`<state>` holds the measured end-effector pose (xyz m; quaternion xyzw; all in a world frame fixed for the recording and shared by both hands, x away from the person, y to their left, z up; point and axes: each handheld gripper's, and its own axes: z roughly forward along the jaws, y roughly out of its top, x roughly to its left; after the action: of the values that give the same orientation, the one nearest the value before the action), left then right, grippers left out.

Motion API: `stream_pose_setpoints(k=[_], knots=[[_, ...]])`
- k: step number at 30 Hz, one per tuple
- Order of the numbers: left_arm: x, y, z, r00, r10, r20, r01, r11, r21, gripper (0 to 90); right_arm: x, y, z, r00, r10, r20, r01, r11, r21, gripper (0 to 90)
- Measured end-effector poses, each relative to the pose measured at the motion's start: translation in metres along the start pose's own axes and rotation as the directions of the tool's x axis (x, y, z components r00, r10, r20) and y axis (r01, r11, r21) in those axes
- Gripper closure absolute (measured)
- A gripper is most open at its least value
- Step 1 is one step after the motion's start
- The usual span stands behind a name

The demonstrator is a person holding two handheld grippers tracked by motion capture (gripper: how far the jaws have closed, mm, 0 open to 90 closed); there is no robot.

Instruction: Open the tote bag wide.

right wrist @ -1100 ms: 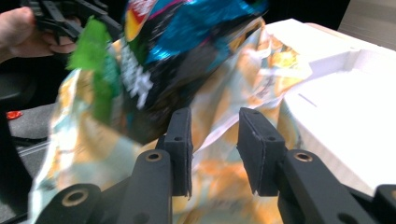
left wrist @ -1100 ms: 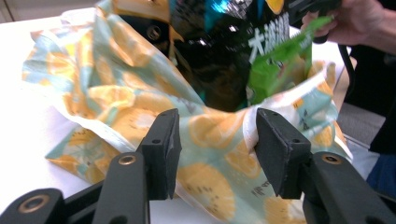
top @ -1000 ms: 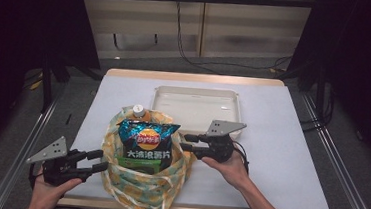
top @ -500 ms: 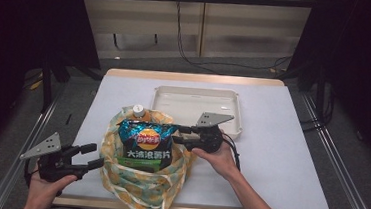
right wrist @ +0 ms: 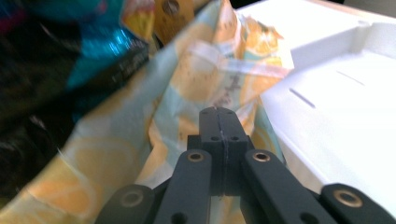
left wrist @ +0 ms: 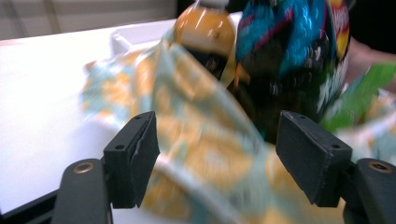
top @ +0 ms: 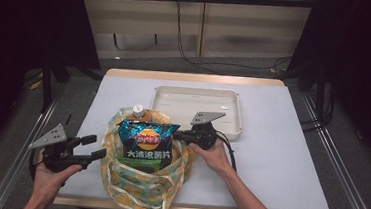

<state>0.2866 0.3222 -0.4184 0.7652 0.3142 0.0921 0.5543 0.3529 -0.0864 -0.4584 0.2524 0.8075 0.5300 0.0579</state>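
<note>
High view: on the white surface (top: pixel 279 157) a patterned cloth bag (top: pixel 142 181) holds a chip packet (top: pixel 145 144) and a bottle (top: pixel 139 112), before a white tray (top: pixel 198 105). Right claw (top: pixel 180 134) has just clenched at the bag's rim; left claw (top: pixel 97 146) has been opening, released beside the bag.

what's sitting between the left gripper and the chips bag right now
The patterned cloth bag: its near wall stands between the open left gripper and the chips bag, in the high view. In the left gripper view the fabric lies ahead of the jaws.
</note>
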Motion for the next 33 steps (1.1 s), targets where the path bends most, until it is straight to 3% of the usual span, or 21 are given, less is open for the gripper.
stream_pose_setpoints(k=[3, 4, 6, 12, 15, 17, 19, 22, 27, 33], knots=[[0.009, 0.007, 0.014, 0.9992, 0.019, -0.036, -0.018, 0.9996, 0.023, 29.8, -0.002, -0.008, -0.002, 0.9999, 0.004, 0.017, -0.005, 0.999, 0.038, 90.0], [0.012, 0.008, 0.018, 0.9995, 0.012, -0.029, -0.011, 0.9994, 0.034, 29.8, -0.003, -0.011, -0.003, 0.9997, 0.006, 0.022, -0.007, 0.999, 0.05, 90.0], [0.016, 0.008, 0.026, 0.9984, 0.027, -0.049, -0.023, 0.9971, 0.073, 29.7, -0.006, -0.016, -0.005, 0.9995, 0.01, 0.03, -0.012, 0.998, 0.068, 90.0], [0.028, -0.001, 0.049, 0.999, -0.015, -0.042, 0.02, 0.9911, 0.132, 26.5, -0.008, -0.031, -0.007, 0.9981, -0.006, 0.061, -0.002, 0.992, 0.126, 90.0], [0.027, -0.01, 0.057, 0.9992, 0.006, -0.04, 0.001, 0.9846, 0.175, 27.5, -0.008, -0.036, -0.006, 0.9972, -0.019, 0.072, 0.008, 0.988, 0.155, 90.0], [0.026, -0.014, 0.06, 0.9997, -0.007, -0.024, 0.011, 0.9858, 0.168, 30.2, -0.005, -0.036, -0.004, 0.9961, -0.041, 0.078, 0.028, 0.986, 0.164, 90.0], [0.027, -0.014, 0.06, 0.9999, -0.013, 0.007, 0.012, 0.9866, 0.163, 36.8, -0.005, -0.036, -0.003, 0.9954, -0.047, 0.083, 0.032, 0.984, 0.178, 90.0], [0.024, -0.014, 0.057, 0.9992, -0.001, 0.04, -0.005, 0.989, 0.148, 57.2, -0.006, -0.035, -0.001, 0.9967, -0.036, 0.072, 0.022, 0.982, 0.19, 90.0], [0.025, -0.015, 0.047, 0.9987, -0.006, 0.051, -0.001, 0.9917, 0.129, 84.3, -0.008, -0.033, -0.001, 0.9983, -0.011, 0.057, 0.002, 0.99, 0.144, 90.0], [0.023, -0.02, 0.036, 0.9998, -0.016, 0.013, 0.015, 0.9923, 0.123, 88.1, 0.0, -0.027, 0.006, 0.9987, -0.025, 0.046, 0.019, 0.991, 0.13, 89.1]])
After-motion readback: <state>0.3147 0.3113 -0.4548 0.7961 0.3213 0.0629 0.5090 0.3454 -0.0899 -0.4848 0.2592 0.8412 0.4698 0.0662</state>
